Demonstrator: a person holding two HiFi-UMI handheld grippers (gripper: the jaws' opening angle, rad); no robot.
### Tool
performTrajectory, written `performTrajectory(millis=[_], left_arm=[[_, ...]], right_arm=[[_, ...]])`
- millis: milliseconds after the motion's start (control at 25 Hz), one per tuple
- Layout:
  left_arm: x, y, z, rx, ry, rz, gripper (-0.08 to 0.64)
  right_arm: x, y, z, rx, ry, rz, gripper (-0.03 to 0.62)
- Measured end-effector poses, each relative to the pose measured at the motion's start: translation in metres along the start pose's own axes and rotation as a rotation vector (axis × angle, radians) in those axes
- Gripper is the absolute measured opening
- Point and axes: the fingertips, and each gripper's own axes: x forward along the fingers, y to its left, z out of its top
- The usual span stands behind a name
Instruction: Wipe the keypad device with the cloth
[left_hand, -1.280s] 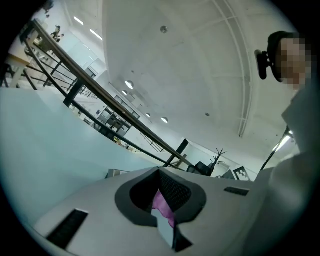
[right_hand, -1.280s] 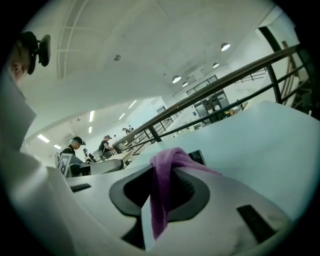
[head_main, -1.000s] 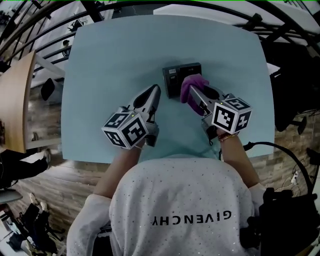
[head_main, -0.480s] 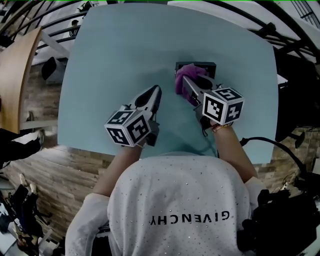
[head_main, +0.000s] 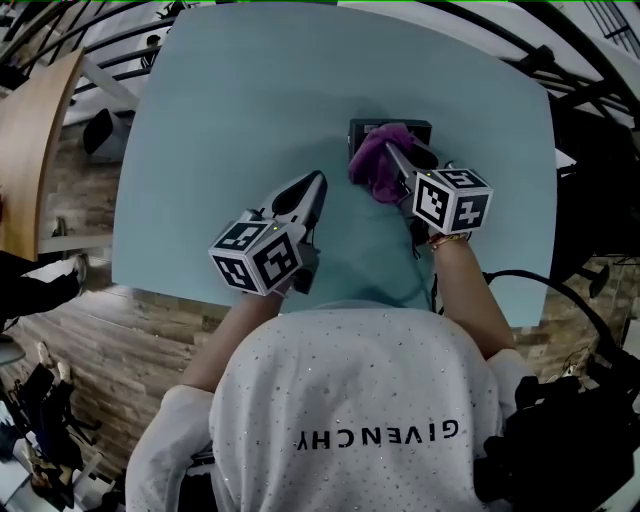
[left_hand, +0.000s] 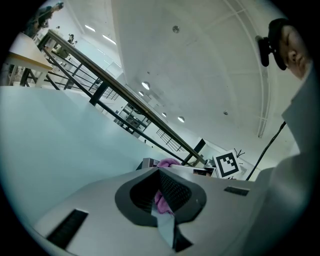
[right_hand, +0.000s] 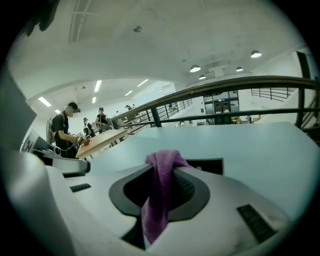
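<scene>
Cloth (right_hand: 159, 195) pinched in closed right claw (right_hand: 166, 169).

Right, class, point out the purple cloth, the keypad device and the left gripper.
purple cloth (head_main: 375, 168): head view, its bunched middle.
keypad device (head_main: 358, 132): head view, its uncovered dark corner.
left gripper (head_main: 314, 182): head view, at its jaw tips.

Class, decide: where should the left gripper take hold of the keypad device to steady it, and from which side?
Probably its bare left end, coming in low from the left. The keypad device lies flat, and the cloth held in the right gripper covers its middle and near side.
</scene>
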Motion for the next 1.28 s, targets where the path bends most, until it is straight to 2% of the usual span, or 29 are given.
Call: performTrajectory(millis=[560, 1000, 1120, 1280], left_arm=[[0.003, 0.000, 0.003, 0.020, 0.011, -0.001, 0.000], [0.006, 0.003, -0.006, 0.009, 0.026, -0.001, 0.000], [0.005, 0.003, -0.006, 0.004, 0.024, 0.000, 0.000], [0.009, 0.003, -0.007, 0.002, 0.026, 0.002, 0.000]], right_arm=[[-0.024, -0.060, -0.007, 0.089, -0.034, -0.138, 0.069], [-0.036, -0.086, -0.012, 0.156, -0.073, -0.211, 0.070], [-0.036, -0.067, -0.005, 0.142, -0.119, -0.164, 0.069], [-0.020, -0.026, -0.003, 0.116, -0.121, -0.013, 0.069]])
